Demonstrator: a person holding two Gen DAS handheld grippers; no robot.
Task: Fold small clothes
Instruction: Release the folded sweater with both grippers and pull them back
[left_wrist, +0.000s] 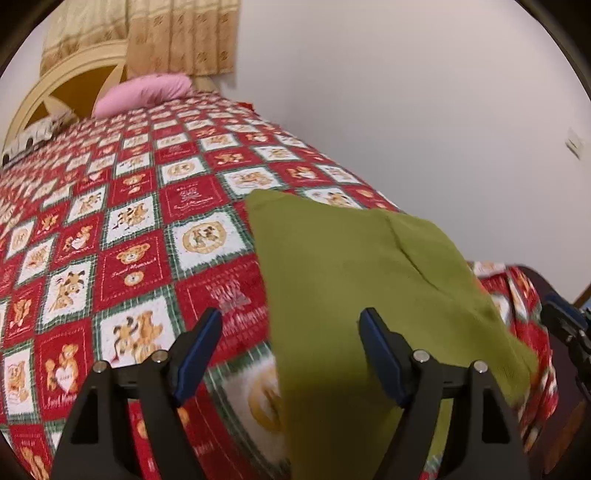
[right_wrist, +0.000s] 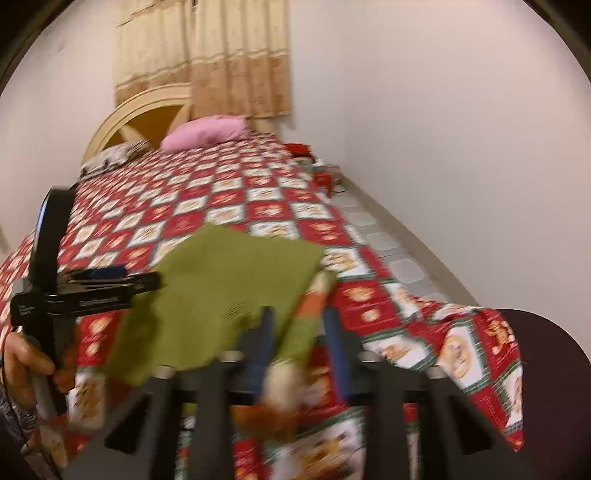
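With our left gripper (left_wrist: 291, 354) released just above the green cloth's (left_wrist: 369, 277) near edge and our right gripper (right_wrist: 299, 332) seemingly pinching bedspread (left_wrist: 110, 221) there, we risk dragging the cover and undoing the fold.

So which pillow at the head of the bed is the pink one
The pink pillow lies nearer the wall side; the other pillow, left of it, is white with dark markings.

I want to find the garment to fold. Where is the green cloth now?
The green cloth lies on the teddy-bear bedspread near the foot of the bed, on its wall side. In the left wrist view it is just ahead of the open left hand-held gripper.
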